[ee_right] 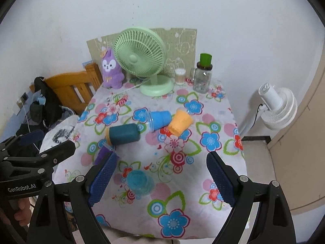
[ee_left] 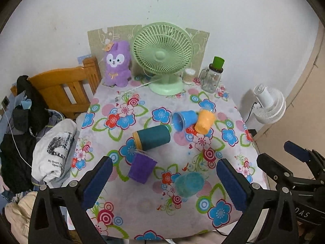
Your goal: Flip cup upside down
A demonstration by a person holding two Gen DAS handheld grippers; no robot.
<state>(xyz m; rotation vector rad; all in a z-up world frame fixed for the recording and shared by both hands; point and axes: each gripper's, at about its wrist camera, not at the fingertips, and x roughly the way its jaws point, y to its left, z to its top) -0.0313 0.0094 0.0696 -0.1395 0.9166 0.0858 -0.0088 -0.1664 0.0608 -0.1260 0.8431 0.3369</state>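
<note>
Above floral table (ee_left: 142, 105), left gripper (ee_left: 162, 185), right gripper (ee_right: 162, 181), jaws wide, empty

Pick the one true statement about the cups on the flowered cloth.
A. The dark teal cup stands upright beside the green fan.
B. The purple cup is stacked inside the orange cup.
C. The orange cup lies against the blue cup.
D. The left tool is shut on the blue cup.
C: the orange cup lies tipped on its side, touching the blue cup, which also lies on its side.
</note>
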